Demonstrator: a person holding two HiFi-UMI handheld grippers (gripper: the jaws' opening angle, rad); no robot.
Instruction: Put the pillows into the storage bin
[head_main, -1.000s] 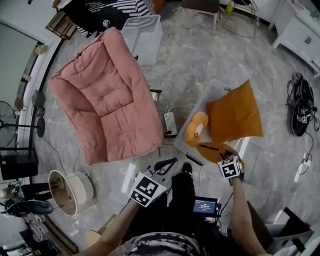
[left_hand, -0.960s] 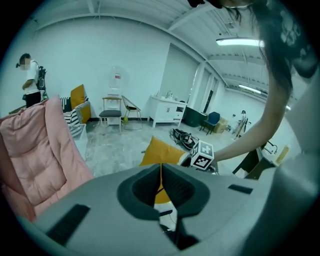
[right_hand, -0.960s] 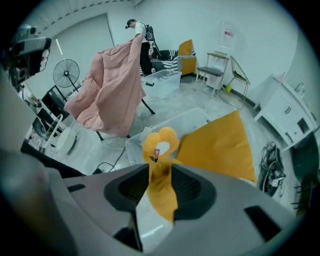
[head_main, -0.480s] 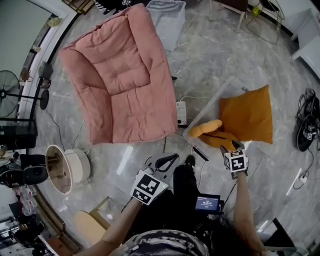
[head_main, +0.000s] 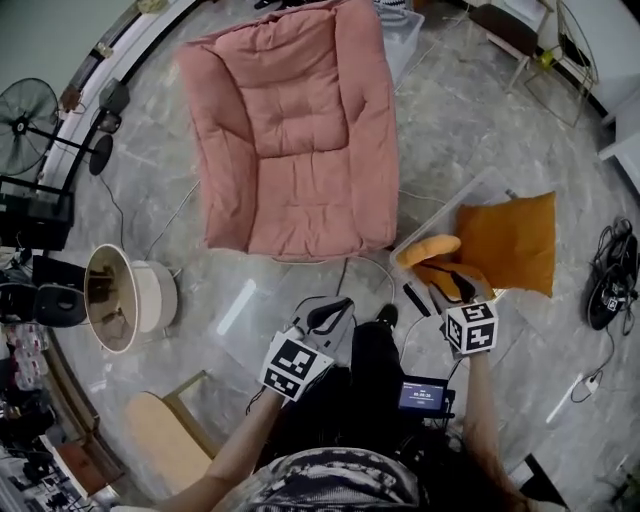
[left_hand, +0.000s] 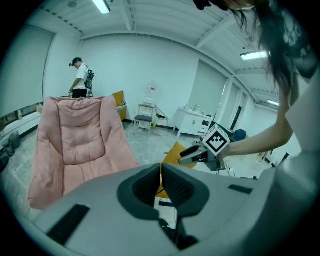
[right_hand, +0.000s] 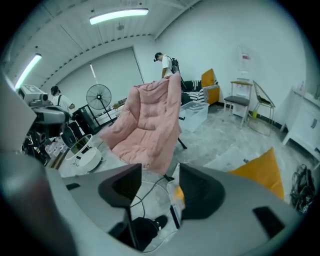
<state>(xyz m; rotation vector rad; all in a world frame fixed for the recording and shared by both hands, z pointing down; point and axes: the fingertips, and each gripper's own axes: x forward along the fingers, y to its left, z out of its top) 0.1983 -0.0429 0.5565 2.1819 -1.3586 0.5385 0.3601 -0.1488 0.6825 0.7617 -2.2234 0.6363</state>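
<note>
Left hand-held gripper (head_main: 330, 316), jaws together

The left tongs (left_hand: 161, 172) look like smooth grey plastic, dull and not shiny. Their pads (left_hand: 144, 186) are darker and have little ridges. The floor (head_main: 450, 130) under them is grey stone with cloudy marks, and it is so glossy that light shines off it. Ahead of the left tongs, the pink chair (head_main: 300, 130) is soft, puffy cloth with stitched lines. To the right of the left tongs, the orange pillow (head_main: 510, 240) is smooth, dull cloth. The storage bin (head_main: 470, 195) around it is clear plastic.
</note>
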